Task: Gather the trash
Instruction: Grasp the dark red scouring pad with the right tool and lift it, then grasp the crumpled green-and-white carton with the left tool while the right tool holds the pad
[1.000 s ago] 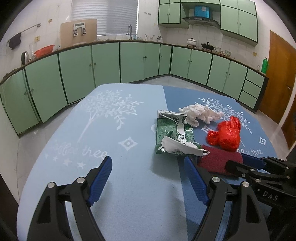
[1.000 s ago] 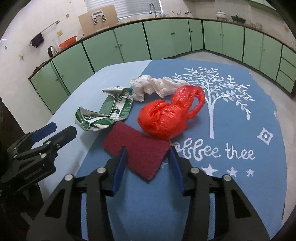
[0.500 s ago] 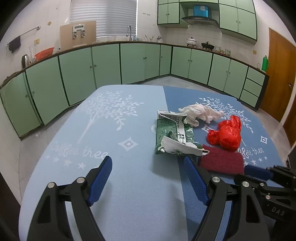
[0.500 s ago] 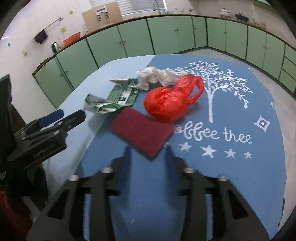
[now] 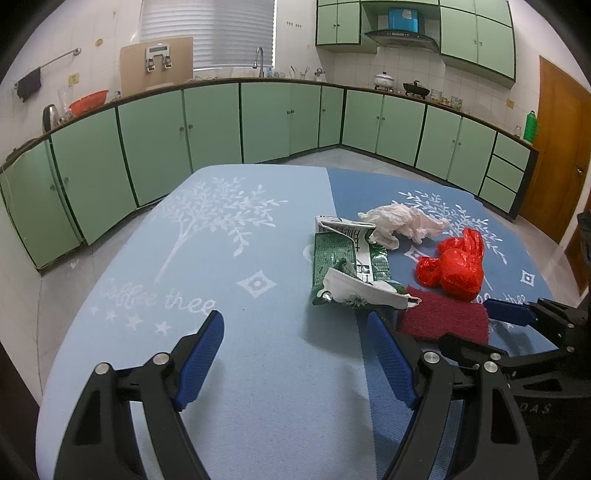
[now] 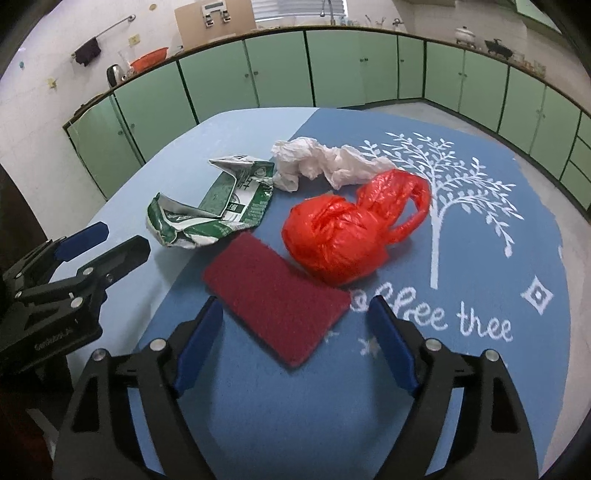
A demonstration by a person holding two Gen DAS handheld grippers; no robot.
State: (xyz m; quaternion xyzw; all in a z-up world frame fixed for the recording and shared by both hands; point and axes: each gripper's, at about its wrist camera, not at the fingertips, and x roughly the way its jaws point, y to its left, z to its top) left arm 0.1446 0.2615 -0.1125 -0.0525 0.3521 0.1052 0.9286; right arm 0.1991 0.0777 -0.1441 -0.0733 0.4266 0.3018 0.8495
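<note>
The trash lies in a loose cluster toward the right side of the tabletop [image 5: 229,354], past its middle: a dark red scouring pad [image 6: 275,301] nearest, a crumpled red plastic bag [image 6: 347,236] touching its far edge, a crushed green-and-white carton [image 6: 210,210] just beside the pad's left corner, and a wad of white paper [image 6: 321,164] behind the bag and the carton.

The right gripper [image 6: 295,325] points steeply down at the pad. Its jaws are opening and stand wide; the pad's near corner lies between the blue fingers, which do not press on it.

The left gripper [image 5: 295,332] tilts down over the bare light-blue half of the cloth, jaws wide with nothing between them, near the carton.

Only the left wrist view shows the wooden door [image 5: 557,155] and the wall cupboards [image 5: 476,33]; it also shows the right gripper from the side, its fingertip over the pad's right end. The right wrist view shows the whole pad and the left gripper at the tabletop's left edge.
</note>
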